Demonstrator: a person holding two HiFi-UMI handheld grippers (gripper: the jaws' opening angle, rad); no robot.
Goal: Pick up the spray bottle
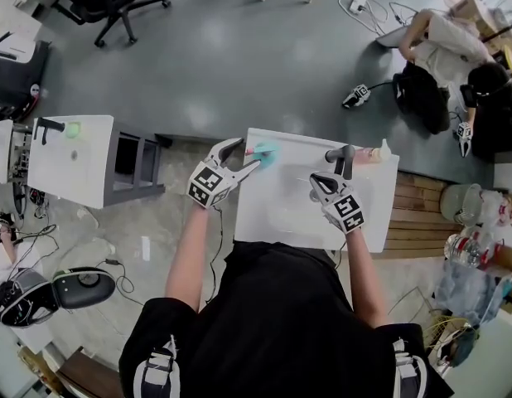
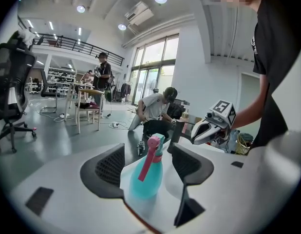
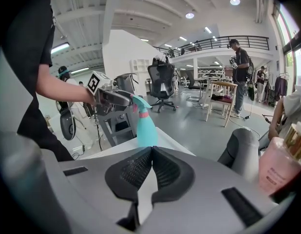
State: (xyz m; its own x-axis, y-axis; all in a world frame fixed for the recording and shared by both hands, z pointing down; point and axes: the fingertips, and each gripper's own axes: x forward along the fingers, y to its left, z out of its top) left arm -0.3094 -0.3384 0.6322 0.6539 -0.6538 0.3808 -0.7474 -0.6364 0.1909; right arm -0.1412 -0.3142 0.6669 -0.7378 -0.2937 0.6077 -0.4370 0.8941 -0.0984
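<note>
Bottle (image 2: 141,185) is standing upright between the left gripper's (image 2: 147,154) wide-open fingers, neither pad pressing it. Likely light, slick plastic; gripping the body below the trigger (image 2: 147,162) seems safest. Right gripper (image 3: 150,156) is sitting closed, empty.

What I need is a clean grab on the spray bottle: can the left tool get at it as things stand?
Probably yes. The left tool holds its jaws wide apart around the upright spray bottle, neither pad touching it, and nothing else on the white table blocks the way.
</note>
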